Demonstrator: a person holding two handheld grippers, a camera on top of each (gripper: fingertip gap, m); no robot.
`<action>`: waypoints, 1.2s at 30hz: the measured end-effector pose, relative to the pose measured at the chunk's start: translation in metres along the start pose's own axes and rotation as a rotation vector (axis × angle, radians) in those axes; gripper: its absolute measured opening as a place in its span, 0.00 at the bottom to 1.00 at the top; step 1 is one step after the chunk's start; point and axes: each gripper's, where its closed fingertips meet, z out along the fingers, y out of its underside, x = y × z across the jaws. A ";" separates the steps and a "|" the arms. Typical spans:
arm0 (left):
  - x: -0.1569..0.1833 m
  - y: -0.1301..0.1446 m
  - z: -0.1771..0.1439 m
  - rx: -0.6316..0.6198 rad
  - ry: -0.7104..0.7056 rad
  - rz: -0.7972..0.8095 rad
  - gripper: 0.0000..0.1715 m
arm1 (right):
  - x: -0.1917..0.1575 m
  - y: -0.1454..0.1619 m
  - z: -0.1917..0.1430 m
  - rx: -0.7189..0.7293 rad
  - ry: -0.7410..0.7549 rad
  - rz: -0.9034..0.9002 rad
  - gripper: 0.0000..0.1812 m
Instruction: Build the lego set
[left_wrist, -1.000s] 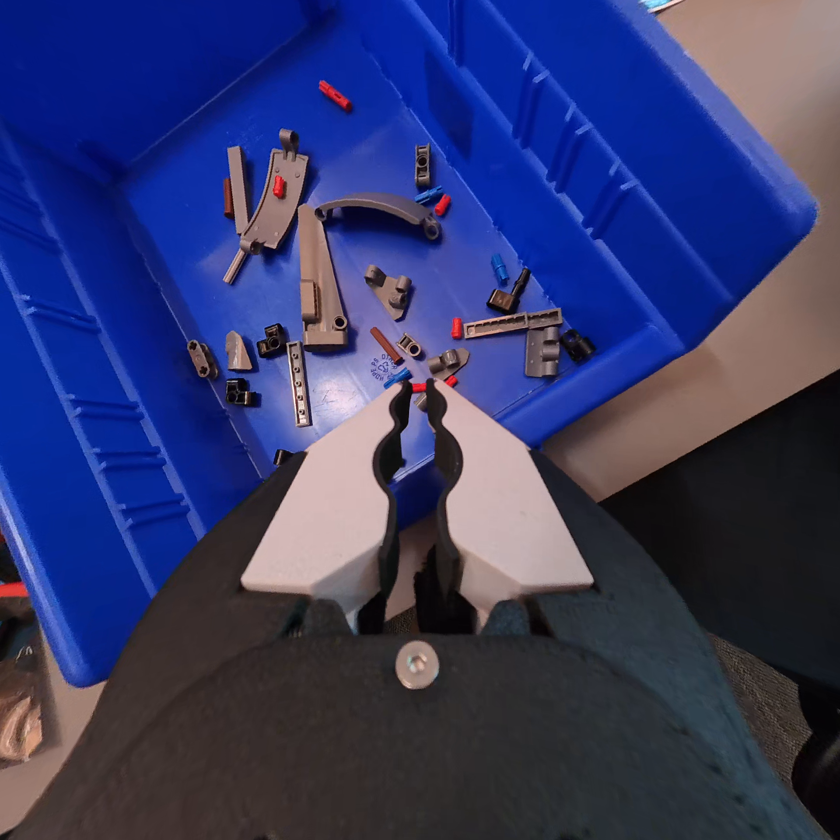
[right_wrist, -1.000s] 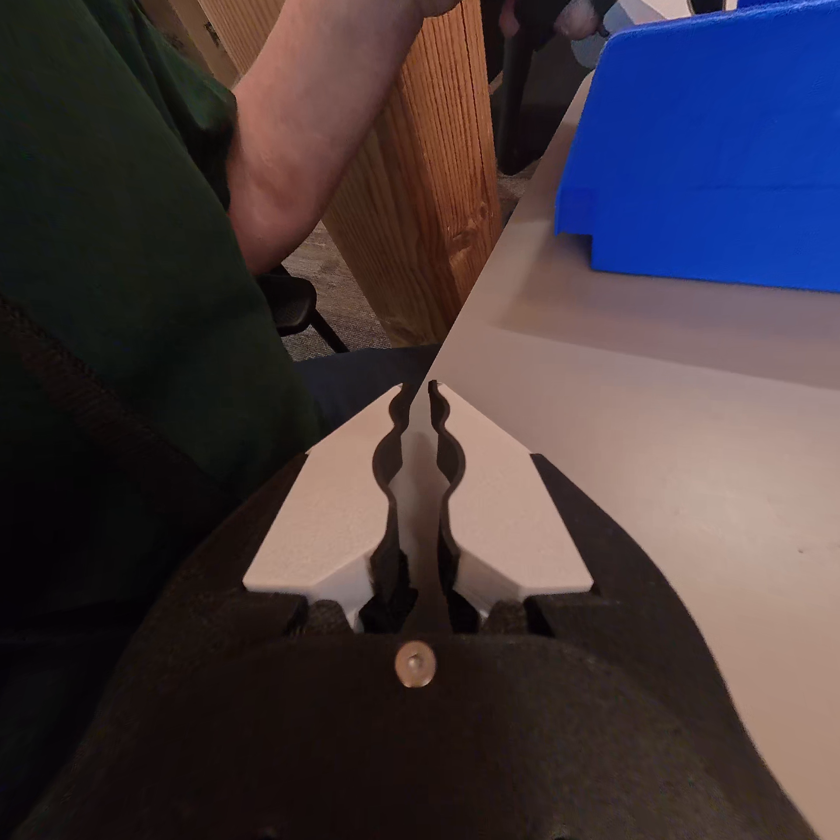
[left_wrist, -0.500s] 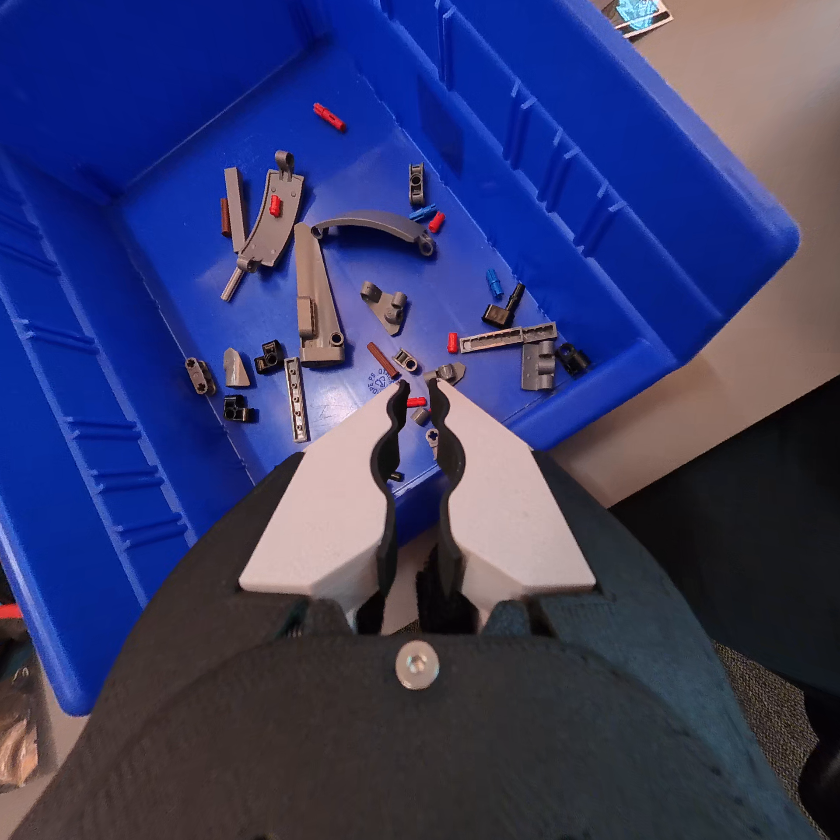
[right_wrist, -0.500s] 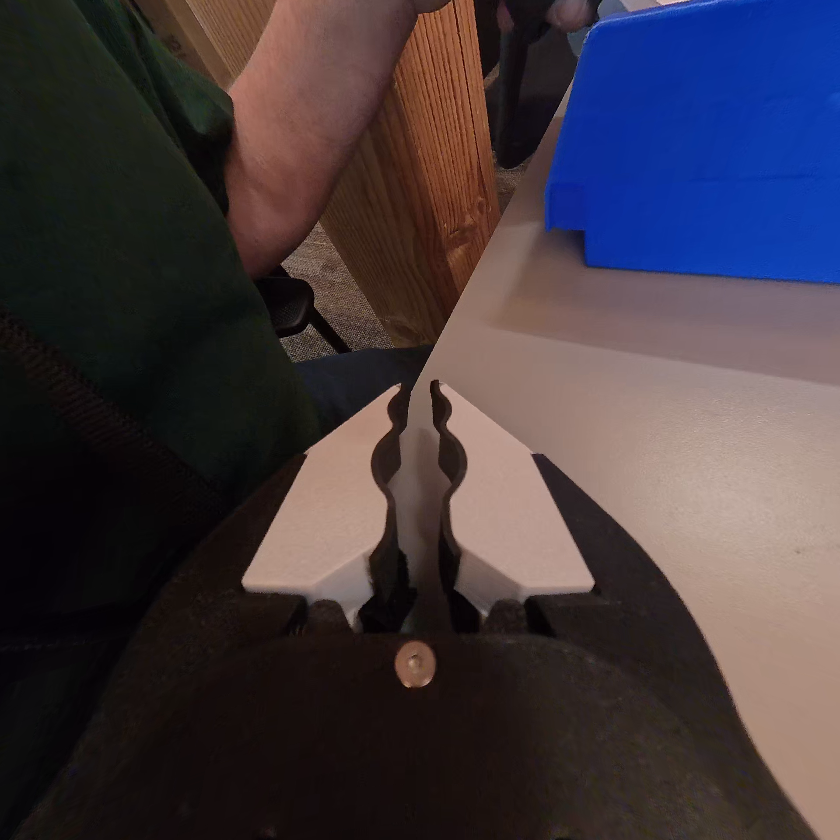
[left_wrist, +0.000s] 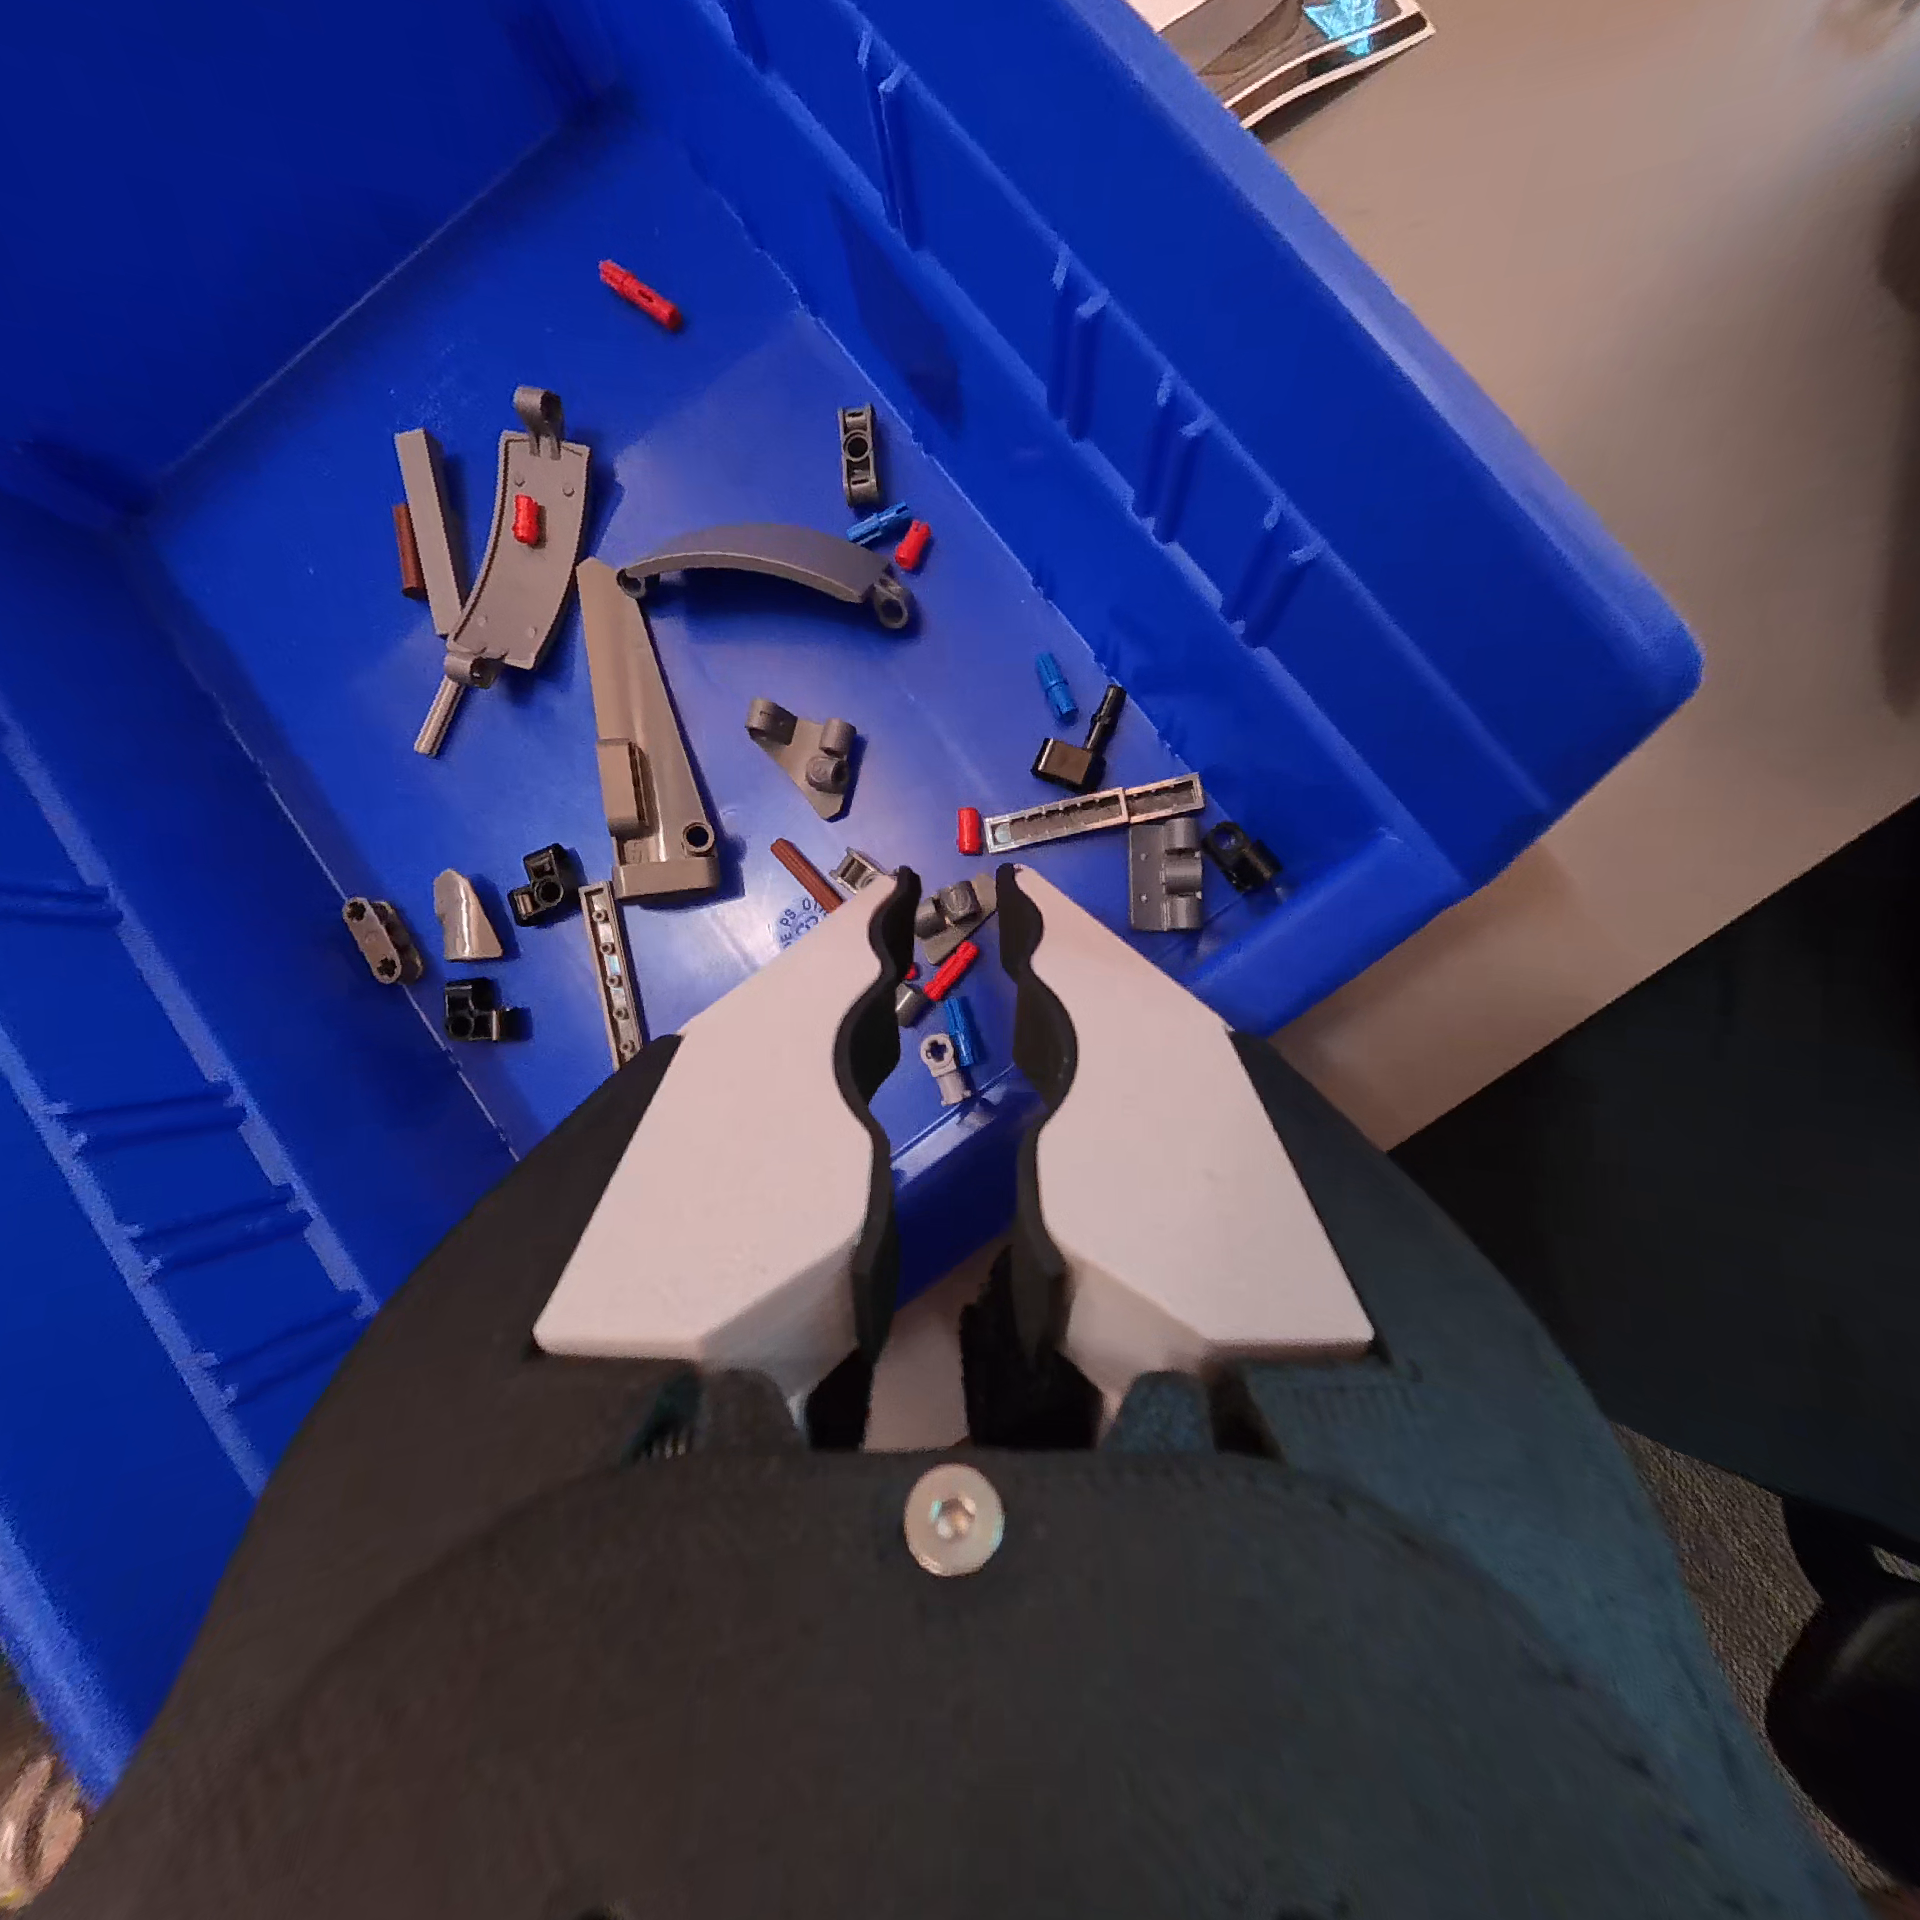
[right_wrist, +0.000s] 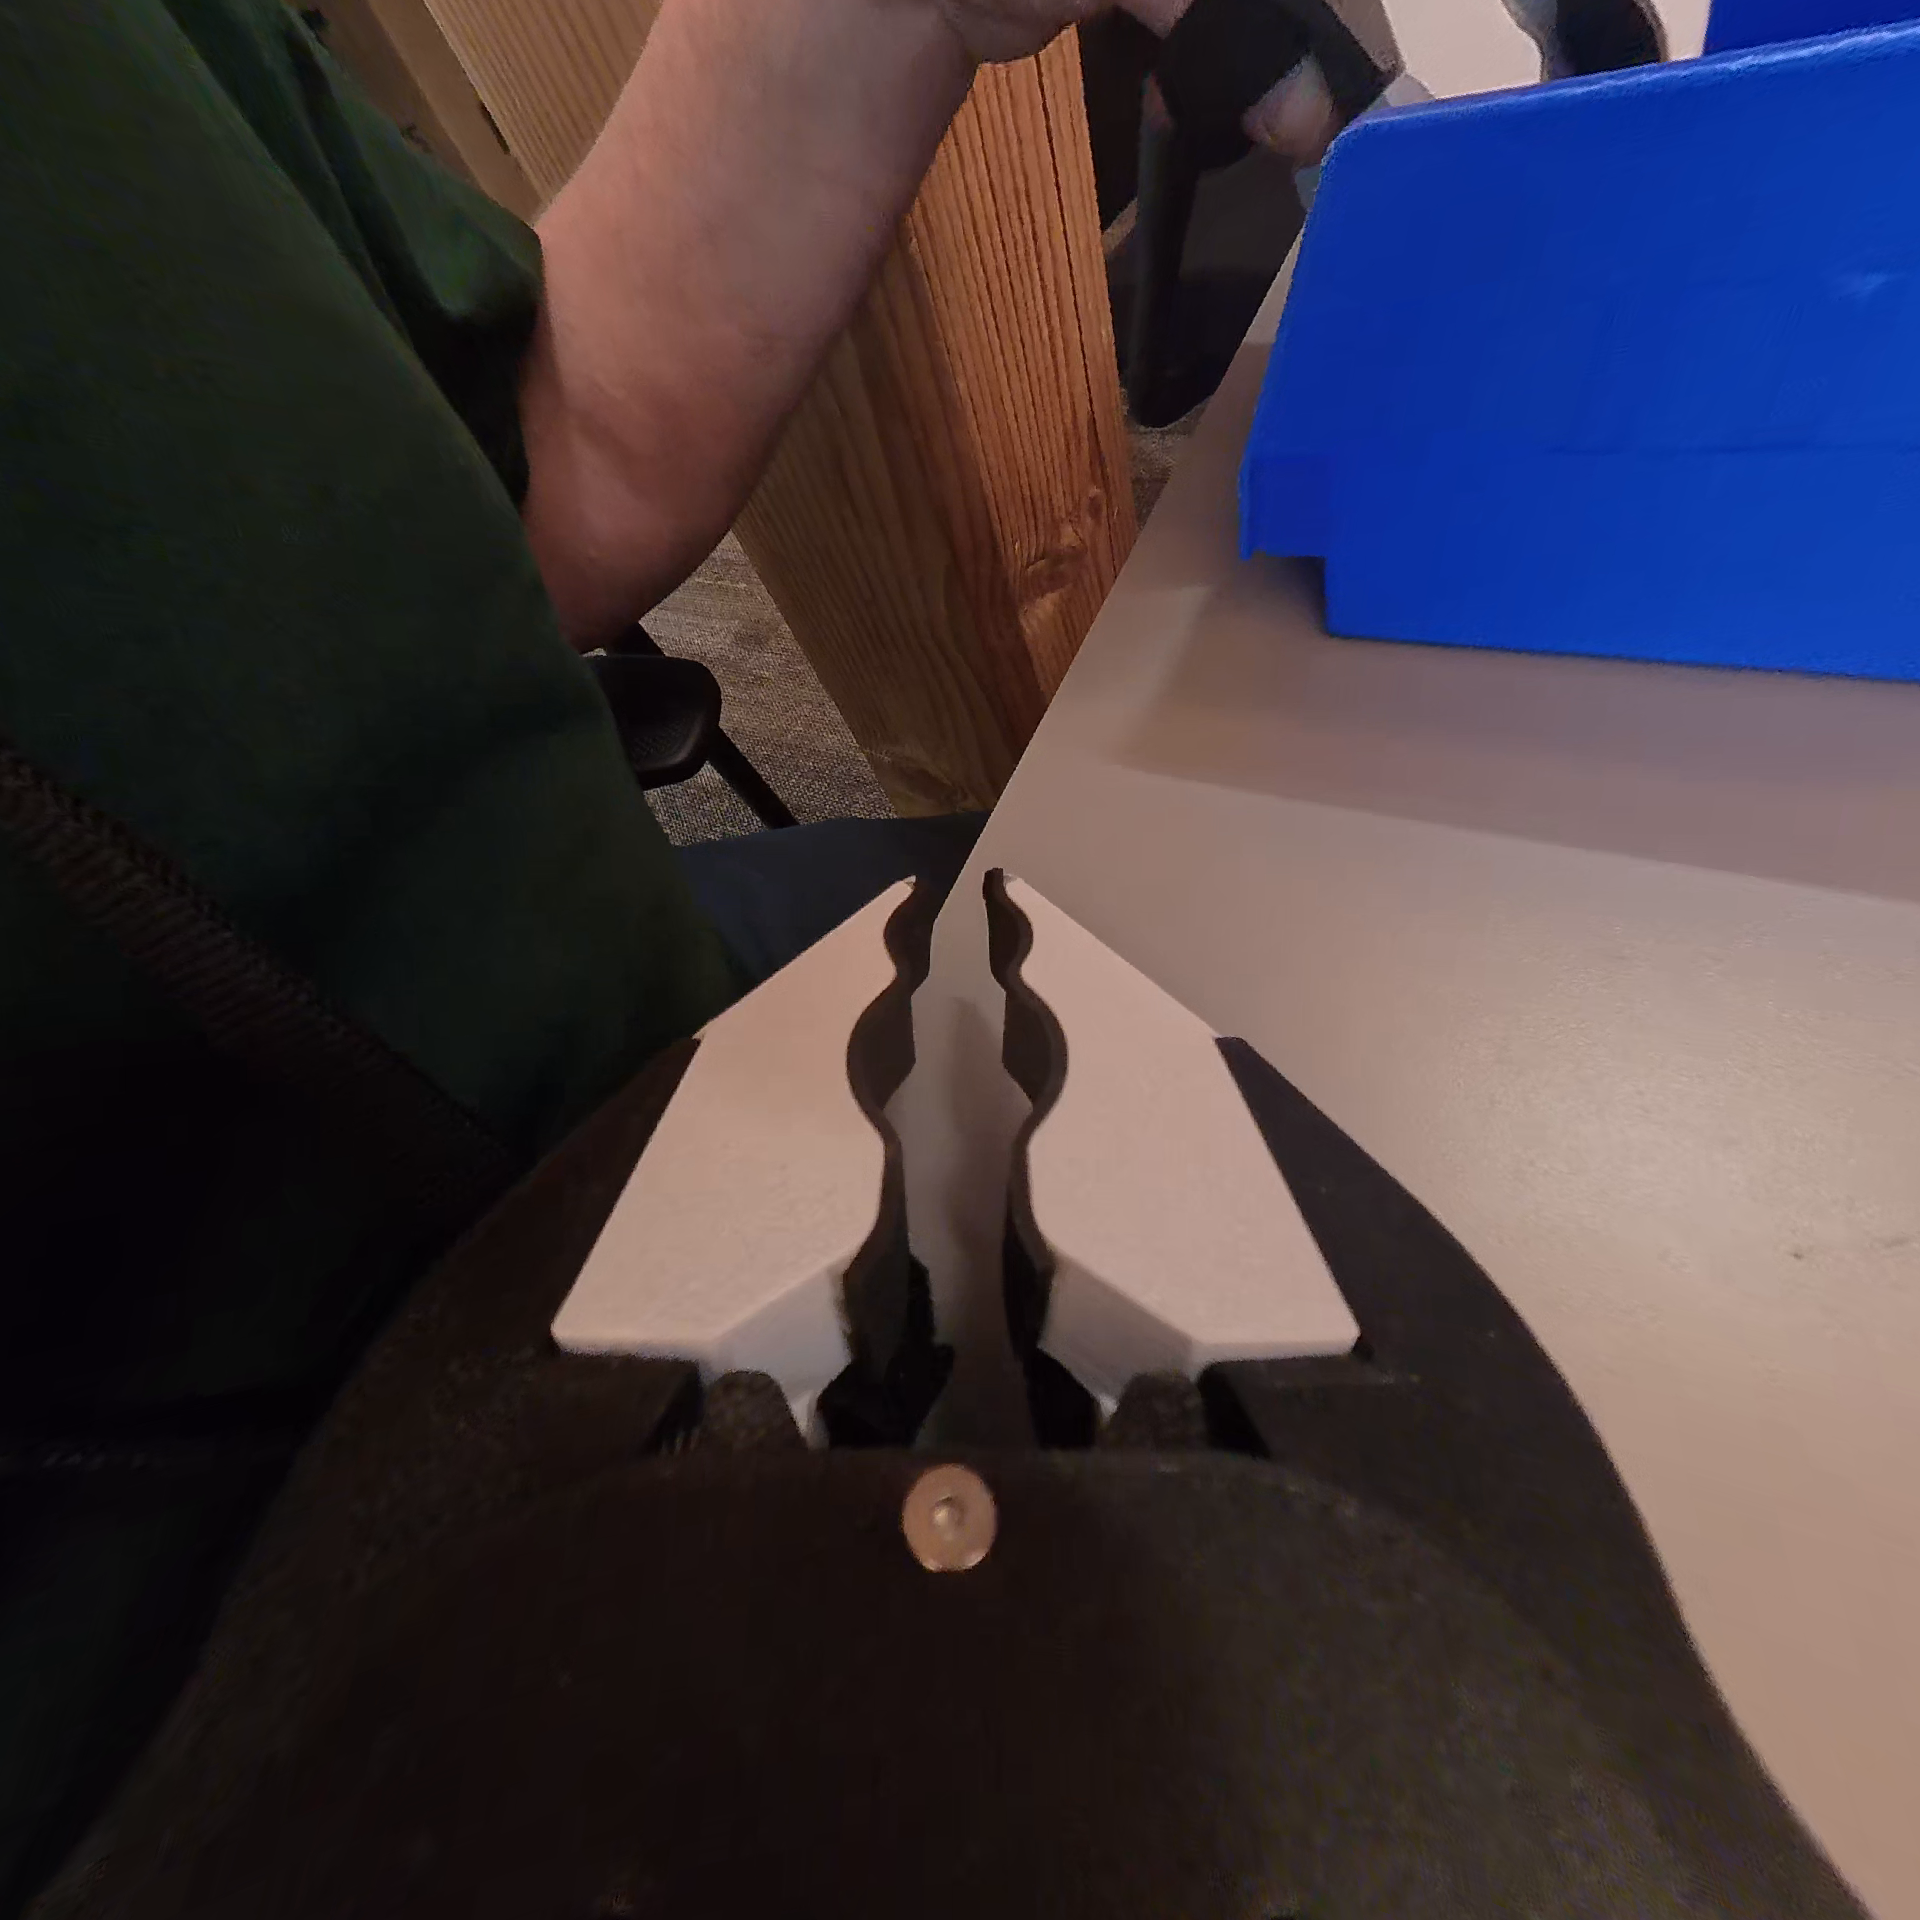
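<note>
In the blue bin (left_wrist: 1351, 499) — two black-barred blue pins (left_wrist: 1055, 686).

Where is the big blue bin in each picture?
Left wrist view: the blue bin fills the upper left and middle, seen from above with loose lego pieces on its floor, under the left claw.
Right wrist view: only its outer wall shows, upper right.
Shared landmark: the pale table it stands on.
</note>
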 end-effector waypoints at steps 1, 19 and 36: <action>-0.001 0.000 0.000 -0.003 -0.001 -0.002 0.09 | 0.000 0.000 0.000 0.002 0.000 0.000 0.04; -0.017 -0.068 0.049 0.034 0.035 0.076 0.14 | -0.001 -0.005 -0.006 0.049 0.005 -0.017 0.04; -0.032 -0.064 0.090 -0.127 0.085 0.041 0.03 | -0.005 -0.015 -0.023 0.142 0.015 -0.034 0.04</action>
